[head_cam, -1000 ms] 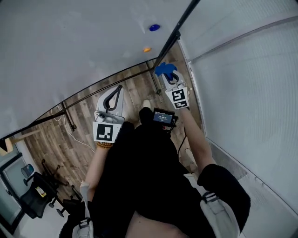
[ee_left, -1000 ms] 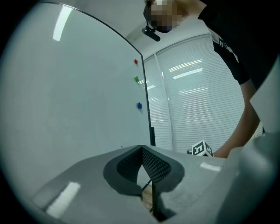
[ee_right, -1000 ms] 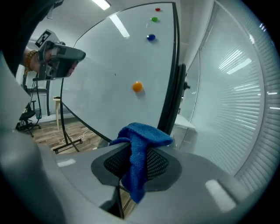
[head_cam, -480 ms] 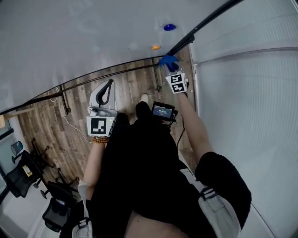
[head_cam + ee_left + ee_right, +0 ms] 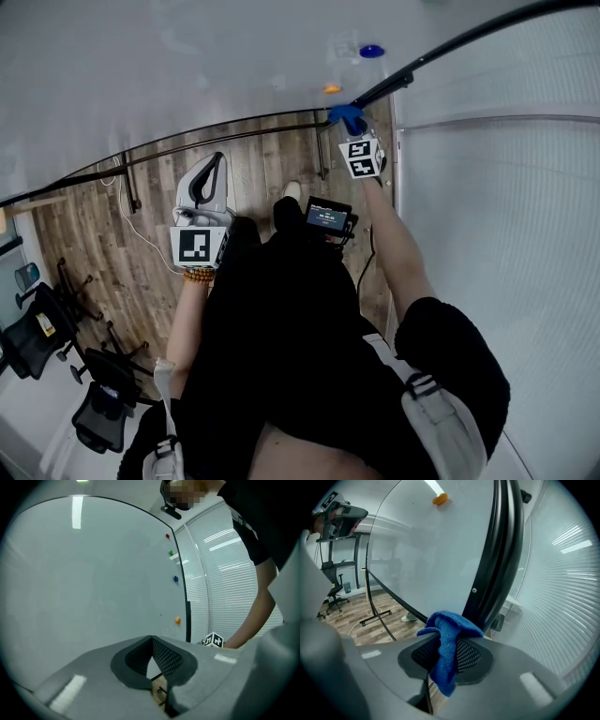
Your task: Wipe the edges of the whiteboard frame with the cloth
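The right claw [image 5: 449, 657] is clamped on the blue cloth [image 5: 446, 641]. The bunched end of the cloth sticks out past the tips and presses against the black whiteboard frame [image 5: 499, 550] at the board's lower right corner. The cloth's long axis runs along the jaws, and its loose tail hangs back down between the pads. From the cloth, the frame's side edge climbs to the top of the right gripper view, leaning a little to the right. The bottom edge runs off to the left and away. A small screw head shows on the side edge just above the cloth.

In the head view the cloth [image 5: 347, 116] sits where the two black edges meet. The right claw [image 5: 351, 131] points up at that corner, with its marker cube [image 5: 361, 157] just behind it.

The left claw [image 5: 151, 645] has its tips together with nothing between them. It is held well apart from the frame, facing the white board surface [image 5: 93, 583]. In the head view the left claw [image 5: 216, 161] points up over the wooden floor [image 5: 112, 253].

Round magnets sit on the board near the side edge: red [image 5: 167, 536], green [image 5: 170, 552], blue [image 5: 176, 579] and orange [image 5: 177, 619].

The cubes carry only black-and-white square patterns. A small screen [image 5: 328, 217] at the person's chest shows print too small to read.
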`<state>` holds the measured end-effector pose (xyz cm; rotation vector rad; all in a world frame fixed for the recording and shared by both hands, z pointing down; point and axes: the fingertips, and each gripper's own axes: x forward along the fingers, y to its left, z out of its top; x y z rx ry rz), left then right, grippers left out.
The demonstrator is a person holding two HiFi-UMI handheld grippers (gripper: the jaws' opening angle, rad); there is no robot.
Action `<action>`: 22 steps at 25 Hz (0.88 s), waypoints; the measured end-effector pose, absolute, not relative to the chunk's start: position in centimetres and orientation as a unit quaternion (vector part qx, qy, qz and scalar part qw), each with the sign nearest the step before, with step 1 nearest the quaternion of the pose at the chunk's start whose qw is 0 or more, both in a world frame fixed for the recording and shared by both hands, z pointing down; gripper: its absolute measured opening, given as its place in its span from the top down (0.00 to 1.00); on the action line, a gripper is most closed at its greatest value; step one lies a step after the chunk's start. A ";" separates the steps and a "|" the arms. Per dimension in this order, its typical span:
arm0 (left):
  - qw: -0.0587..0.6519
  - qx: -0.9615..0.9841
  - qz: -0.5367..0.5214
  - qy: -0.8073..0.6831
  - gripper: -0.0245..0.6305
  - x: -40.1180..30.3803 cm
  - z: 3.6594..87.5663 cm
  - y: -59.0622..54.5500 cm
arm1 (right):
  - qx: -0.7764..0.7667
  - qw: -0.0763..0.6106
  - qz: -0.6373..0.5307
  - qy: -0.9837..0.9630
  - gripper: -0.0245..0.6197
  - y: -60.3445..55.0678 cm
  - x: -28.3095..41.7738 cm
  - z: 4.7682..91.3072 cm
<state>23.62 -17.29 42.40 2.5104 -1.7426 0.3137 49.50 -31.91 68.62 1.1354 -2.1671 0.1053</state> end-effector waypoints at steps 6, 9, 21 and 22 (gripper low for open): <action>0.037 0.818 0.099 -0.565 0.96 22.8 42.3 -16.6 | 0.450 0.347 0.060 -0.821 0.80 -31.9 48.9 68.2; 0.034 0.820 0.096 -0.563 0.96 22.8 42.8 -16.5 | 0.456 0.350 0.064 -0.816 0.80 -32.1 49.0 68.8; 0.036 0.817 0.088 -0.569 0.96 20.8 41.6 -15.2 | 0.468 0.365 0.085 -0.800 0.80 -31.6 47.7 68.3; 0.035 0.816 0.088 -0.570 0.96 20.6 41.6 -15.2 | 0.469 0.366 0.087 -0.799 0.79 -31.6 47.7 68.3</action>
